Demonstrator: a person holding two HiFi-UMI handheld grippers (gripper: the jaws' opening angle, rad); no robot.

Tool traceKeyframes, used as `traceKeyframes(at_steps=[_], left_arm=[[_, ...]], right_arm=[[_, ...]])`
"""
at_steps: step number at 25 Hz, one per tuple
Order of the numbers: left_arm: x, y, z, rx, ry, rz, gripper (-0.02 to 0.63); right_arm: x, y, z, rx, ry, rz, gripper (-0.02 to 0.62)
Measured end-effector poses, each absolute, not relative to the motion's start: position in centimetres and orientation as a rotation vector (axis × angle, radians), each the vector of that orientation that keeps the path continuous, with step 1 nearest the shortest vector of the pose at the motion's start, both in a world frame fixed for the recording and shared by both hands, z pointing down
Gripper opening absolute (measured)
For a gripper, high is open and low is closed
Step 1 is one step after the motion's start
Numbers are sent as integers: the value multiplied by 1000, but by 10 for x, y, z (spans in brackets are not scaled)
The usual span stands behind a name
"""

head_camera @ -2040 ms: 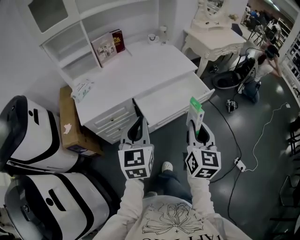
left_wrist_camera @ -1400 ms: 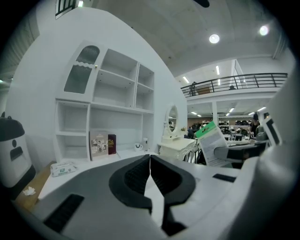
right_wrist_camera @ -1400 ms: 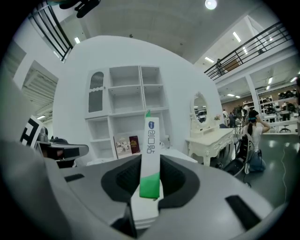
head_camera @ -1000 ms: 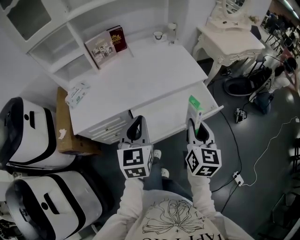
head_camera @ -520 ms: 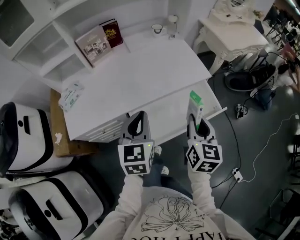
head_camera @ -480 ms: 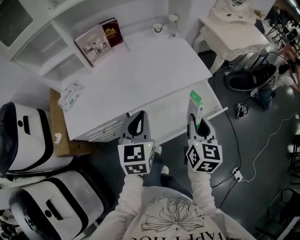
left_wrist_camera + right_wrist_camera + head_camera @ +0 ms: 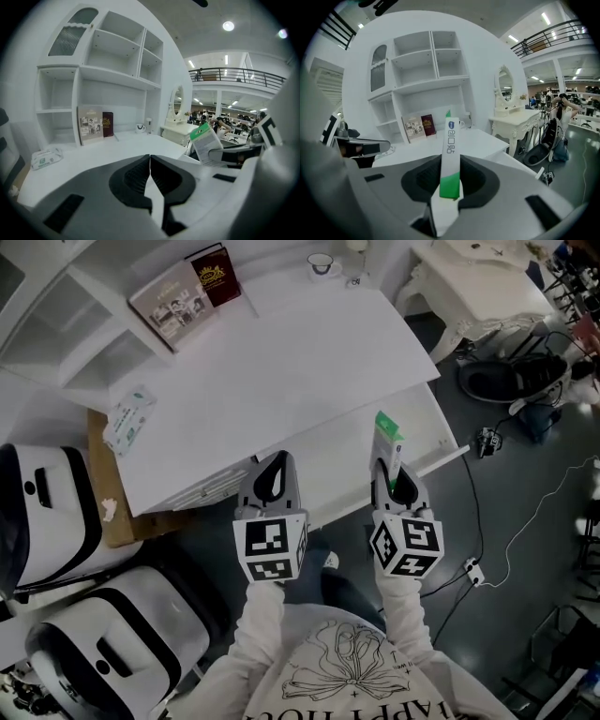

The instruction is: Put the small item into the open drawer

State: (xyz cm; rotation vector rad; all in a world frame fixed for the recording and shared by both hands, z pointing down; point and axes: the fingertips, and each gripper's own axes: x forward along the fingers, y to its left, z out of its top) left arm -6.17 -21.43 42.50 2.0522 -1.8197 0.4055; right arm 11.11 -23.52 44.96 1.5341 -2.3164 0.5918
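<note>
Notably, fingers of the right gripper (image 7: 388, 482) clamp the packet (image 7: 388, 439) low above the open drawer (image 7: 424, 427), so an early release could drop it outside; the left gripper (image 7: 273, 476) has fingers together.

Bright, even light from ceiling lamps (image 7: 228, 26); fisheye bending, black vignetted corners.

Premises: large open hall staged as a home study. Ahead of the right tool (image 7: 387, 474): white worktop (image 7: 281, 362) under white shelf unit (image 7: 108, 70). To its right: ornate white dressing table (image 7: 483, 273), white power strip (image 7: 472, 565) on grey floor (image 7: 534, 451). Beyond: railed mezzanine (image 7: 239, 75), ceiling strip lights (image 7: 226, 59).
</note>
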Motion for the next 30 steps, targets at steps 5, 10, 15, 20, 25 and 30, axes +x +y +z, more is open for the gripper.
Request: traceKeyframes(at_steps=[5,10,15,20,25,30], left_arm=[[-65,-224,447,2029,-1792,423,6],[-71,-228,474,1992,-1757,458,6],[-74,-234,497,1963,-1732,481,6],[-74,-239,519,1940,-1691,502,6],[-78,-244,537,1911,-1675,507,6],[-83,-247,552,1888,-1660,513,6]], right_arm=[[104,-242,479,1491,-2278,631,89],[96,-246,508,1447,-2238,673,89],[89,-249,537,1408,-2201,712,89],[83,-253,568,1370,-2138,763,89],[75,-252,598,1301,-2068,791,89],[66,-252,621,1244,-2000,824,89]])
